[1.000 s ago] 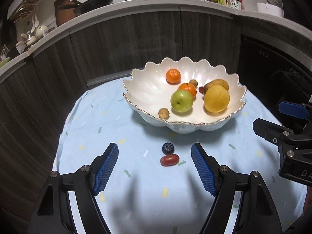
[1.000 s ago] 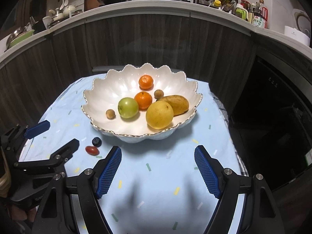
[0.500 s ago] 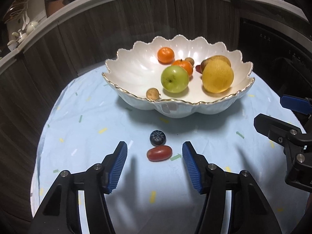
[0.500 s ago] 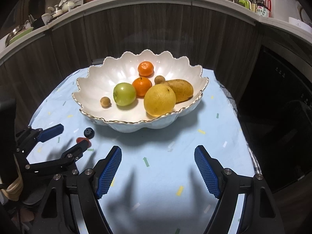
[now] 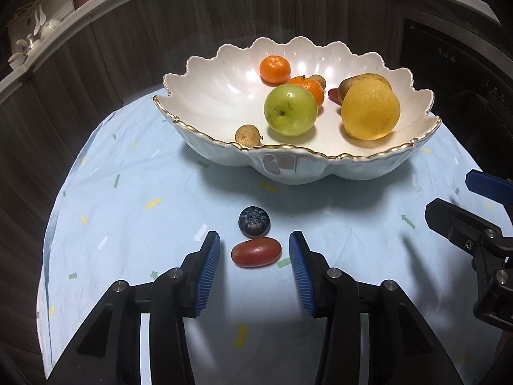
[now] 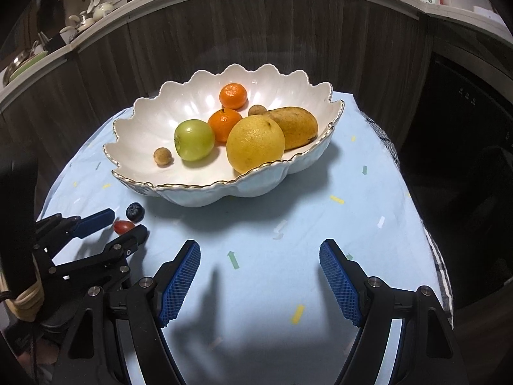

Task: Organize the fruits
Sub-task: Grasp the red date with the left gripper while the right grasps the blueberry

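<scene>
A small red oval fruit (image 5: 256,252) lies on the blue cloth between the blue pads of my left gripper (image 5: 255,252), which is open with small gaps on both sides. A dark blueberry (image 5: 254,221) sits just beyond it. The white scalloped bowl (image 5: 221,152) holds a green apple (image 5: 290,109), two tangerines, a yellow citrus (image 5: 370,111), a mango and two small brown fruits. My right gripper (image 6: 259,277) is open and empty above bare cloth in front of the bowl (image 6: 243,186). The right wrist view shows the left gripper (image 6: 123,224) around the red fruit (image 6: 123,226).
The round table has a light blue cloth (image 5: 128,192) with confetti marks. Dark wood cabinet fronts curve behind it, with a counter of kitchenware above. A dark appliance stands at the right. The table edge drops off at left and right.
My left gripper has moved forward and down to the red fruit and narrowed its jaws around it. The right gripper has moved slightly closer to the bowl and stayed open.
</scene>
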The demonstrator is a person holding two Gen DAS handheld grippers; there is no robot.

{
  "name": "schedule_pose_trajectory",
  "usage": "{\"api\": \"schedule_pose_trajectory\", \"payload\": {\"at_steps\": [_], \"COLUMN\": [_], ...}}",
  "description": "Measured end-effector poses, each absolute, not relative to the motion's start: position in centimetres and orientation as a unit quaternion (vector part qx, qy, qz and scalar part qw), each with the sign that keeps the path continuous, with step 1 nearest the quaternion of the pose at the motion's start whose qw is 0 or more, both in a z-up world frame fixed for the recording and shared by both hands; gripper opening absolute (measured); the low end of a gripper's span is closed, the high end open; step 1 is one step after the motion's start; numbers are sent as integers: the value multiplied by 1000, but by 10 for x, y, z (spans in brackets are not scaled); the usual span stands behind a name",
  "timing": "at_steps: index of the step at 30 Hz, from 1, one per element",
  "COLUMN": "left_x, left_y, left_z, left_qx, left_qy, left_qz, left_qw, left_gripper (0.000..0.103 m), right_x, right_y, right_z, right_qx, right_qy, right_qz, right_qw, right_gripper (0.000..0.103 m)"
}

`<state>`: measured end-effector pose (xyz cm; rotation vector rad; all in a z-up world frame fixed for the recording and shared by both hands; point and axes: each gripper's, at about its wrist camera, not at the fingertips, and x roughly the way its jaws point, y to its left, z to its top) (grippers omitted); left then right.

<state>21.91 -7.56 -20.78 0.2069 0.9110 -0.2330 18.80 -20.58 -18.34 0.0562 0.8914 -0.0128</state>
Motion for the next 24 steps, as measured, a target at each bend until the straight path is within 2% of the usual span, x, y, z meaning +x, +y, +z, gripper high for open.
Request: {"api": "schedule_pose_trajectory", "payload": {"at_steps": [4, 14, 24], "left_x": [219, 213, 210], "left_y": [-78, -66, -15], "left_z": [-208, -204, -191], "left_qx": [101, 93, 79], "left_qy": [439, 437, 432], "left_qz": [-115, -112, -73], "left_qw": [885, 888, 896], "left_gripper": [30, 29, 29], "right_x": [188, 189, 205], "right_y": [-207, -196, -151], "right_z": [-183, -179, -180], "right_qx": [29, 18, -1], "right_qy": [431, 427, 424], "right_qz": [-5, 4, 39], "right_qw": [902, 904, 905], "right_gripper": [78, 78, 76]}}
